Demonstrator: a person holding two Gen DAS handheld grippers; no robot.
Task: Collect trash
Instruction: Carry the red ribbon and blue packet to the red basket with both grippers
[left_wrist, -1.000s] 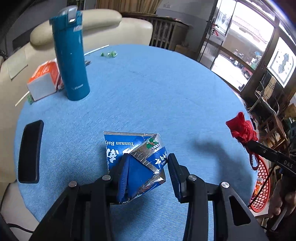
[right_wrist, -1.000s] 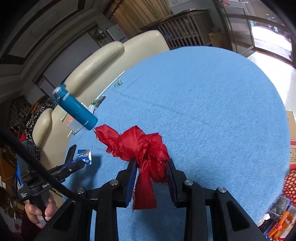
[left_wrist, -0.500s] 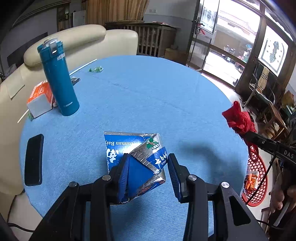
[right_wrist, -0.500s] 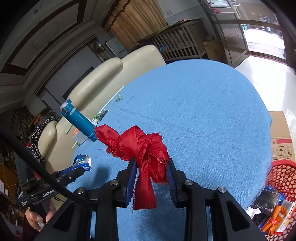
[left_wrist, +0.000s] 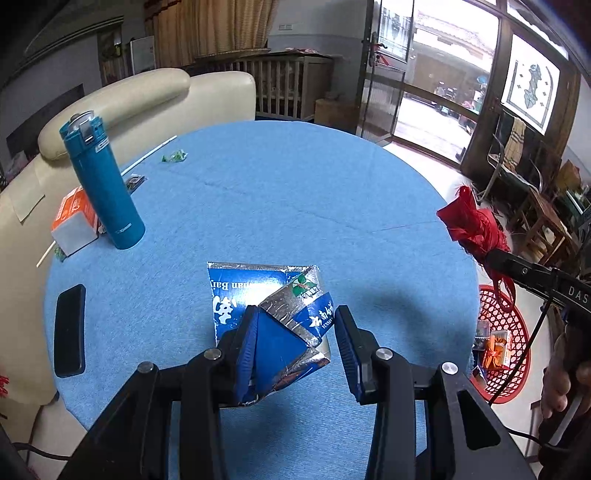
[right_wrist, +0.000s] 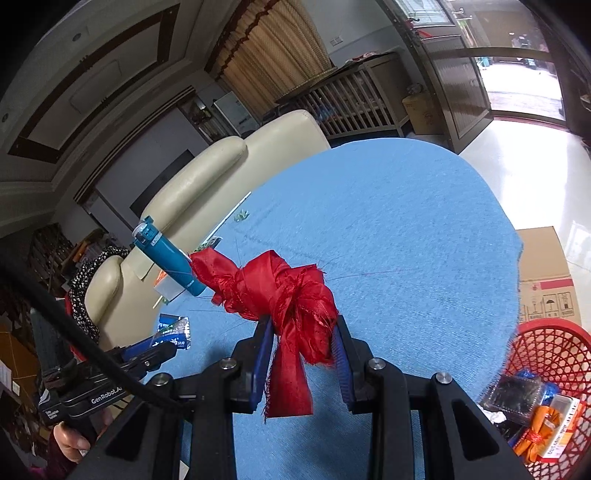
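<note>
My left gripper (left_wrist: 295, 336) is shut on a crumpled blue and silver foil carton (left_wrist: 273, 314), held above the round blue table (left_wrist: 280, 199). The carton also shows in the right wrist view (right_wrist: 173, 328). My right gripper (right_wrist: 301, 350) is shut on a knotted red cloth (right_wrist: 288, 295), held above the table's right edge; the cloth also shows in the left wrist view (left_wrist: 472, 225). A red mesh basket (right_wrist: 546, 343) holding several pieces of trash stands on the floor beside the table, also seen in the left wrist view (left_wrist: 498, 332).
A teal flask (left_wrist: 103, 184), an orange and white box (left_wrist: 74, 221), a black phone (left_wrist: 69, 328), a white stick (left_wrist: 147, 155) and a green wrapper (left_wrist: 174, 156) lie on the table's left and far side. A cream sofa (left_wrist: 147, 99) stands behind. A cardboard box (right_wrist: 543, 269) is on the floor.
Both grippers have risen and drawn back from the table with their loads still held. The red basket has come into view at the right.
</note>
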